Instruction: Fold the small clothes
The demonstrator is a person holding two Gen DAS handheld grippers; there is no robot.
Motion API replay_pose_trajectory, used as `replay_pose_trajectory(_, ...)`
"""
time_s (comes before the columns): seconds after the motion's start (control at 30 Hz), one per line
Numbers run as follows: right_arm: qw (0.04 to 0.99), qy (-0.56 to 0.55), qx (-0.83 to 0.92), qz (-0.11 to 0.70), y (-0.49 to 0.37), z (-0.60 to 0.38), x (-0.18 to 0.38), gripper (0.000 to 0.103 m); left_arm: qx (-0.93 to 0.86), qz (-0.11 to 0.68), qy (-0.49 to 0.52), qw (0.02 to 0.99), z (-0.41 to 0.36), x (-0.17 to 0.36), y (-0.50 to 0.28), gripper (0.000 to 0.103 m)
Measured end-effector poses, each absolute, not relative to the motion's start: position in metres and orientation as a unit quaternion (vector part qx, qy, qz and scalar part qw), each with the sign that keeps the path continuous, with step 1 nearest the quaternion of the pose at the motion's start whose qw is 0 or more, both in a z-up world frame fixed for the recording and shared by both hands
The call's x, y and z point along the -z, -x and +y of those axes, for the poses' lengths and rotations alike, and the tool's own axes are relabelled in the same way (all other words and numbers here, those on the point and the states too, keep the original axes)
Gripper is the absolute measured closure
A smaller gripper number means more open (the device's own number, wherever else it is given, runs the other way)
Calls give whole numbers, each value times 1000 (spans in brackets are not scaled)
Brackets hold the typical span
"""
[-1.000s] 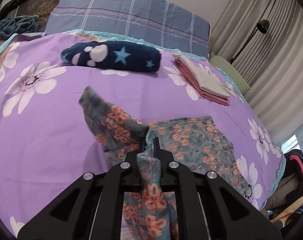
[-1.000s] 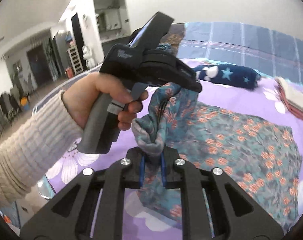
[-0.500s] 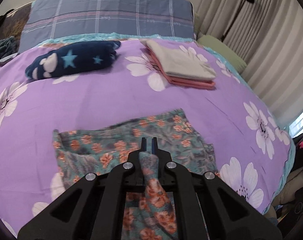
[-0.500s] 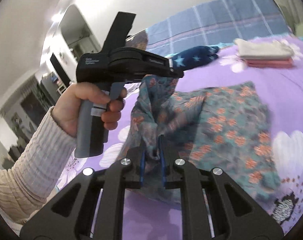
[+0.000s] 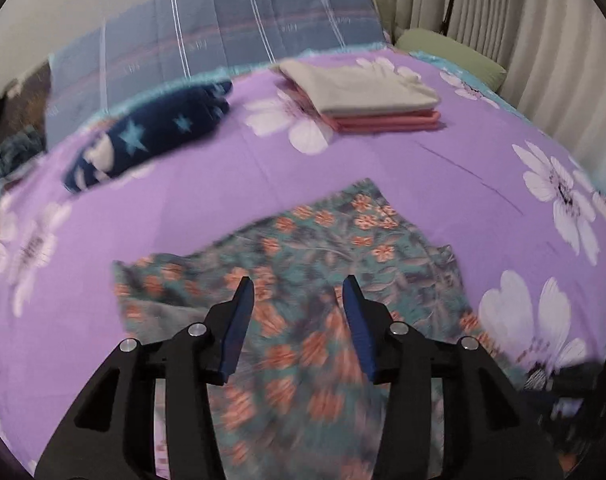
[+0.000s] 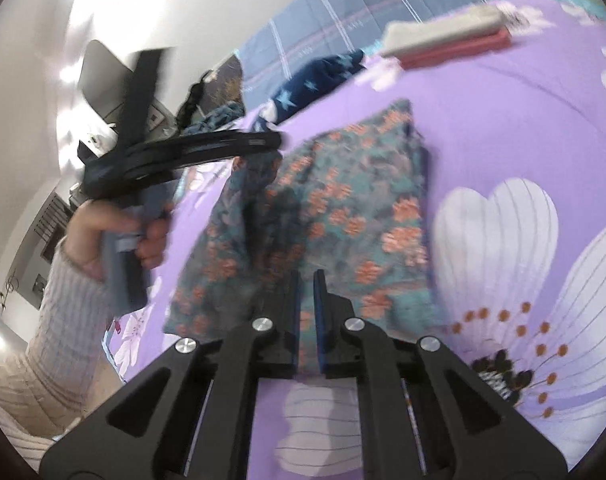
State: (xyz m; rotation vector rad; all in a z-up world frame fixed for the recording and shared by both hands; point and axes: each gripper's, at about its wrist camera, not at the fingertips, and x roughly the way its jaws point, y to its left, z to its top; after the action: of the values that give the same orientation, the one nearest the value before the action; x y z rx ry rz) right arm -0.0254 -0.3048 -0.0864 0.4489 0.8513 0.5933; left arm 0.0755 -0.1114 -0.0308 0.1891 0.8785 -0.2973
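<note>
A teal garment with orange flowers (image 5: 323, 272) lies on the purple flowered bed sheet (image 5: 207, 184). My left gripper (image 5: 297, 292) is open just above it, nothing between its blue pads. The right wrist view shows the garment (image 6: 343, 208) with a fold still standing up near the left gripper's body (image 6: 191, 156), held in a hand. My right gripper (image 6: 307, 276) has its jaws a narrow gap apart at the garment's near edge; no cloth shows between them. The frames are blurred.
A folded stack of grey and pink clothes (image 5: 363, 96) and a navy rolled item with stars (image 5: 151, 140) lie further back on the bed. A blue plaid pillow (image 5: 231, 36) is behind them. Curtains (image 5: 523, 32) hang at the right.
Both grippers held the garment's bunched edge earlier. Now the left gripper has opened wide and let go, the cloth dropping onto the bed. The right gripper no longer shows cloth in it.
</note>
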Motion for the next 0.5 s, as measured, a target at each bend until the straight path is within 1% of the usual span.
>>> replay_pose_trajectory(0.03,841,-215,-279,410,19,-309,88,95,138,416,-96,894,-107,28,-69,48)
replay_pose_trajectory(0.07,840,-214,-278,414,15,-312,88,95,128,407,-100,899,-101,23,-59,45)
replay_pose_trajectory(0.13,842,-207,-275,416,7,-315,85,92,124,398,-104,903,-93,19,-42,45)
replay_pose_trajectory(0.2,845,-194,-274,417,-7,-316,77,83,140,398,-111,900,-89,20,-16,45)
replay_pose_trajectory(0.27,842,-186,-282,421,-25,-316,70,79,162,410,-121,889,-92,30,12,45)
replay_pose_trajectory(0.33,833,-178,-294,434,-47,-311,66,78,187,431,-127,874,-101,45,36,45)
replay_pose_trajectory(0.4,814,-166,-318,456,-81,-294,62,67,199,443,-124,865,-110,58,51,45)
replay_pose_trajectory(0.43,807,-163,-325,465,-94,-286,61,64,201,445,-129,863,-114,63,57,45)
replay_pose_trajectory(0.47,792,-159,-337,483,-114,-273,63,59,197,439,-143,865,-120,68,65,45)
replay_pose_trajectory(0.5,779,-158,-347,498,-129,-262,65,58,192,432,-154,868,-124,71,70,45)
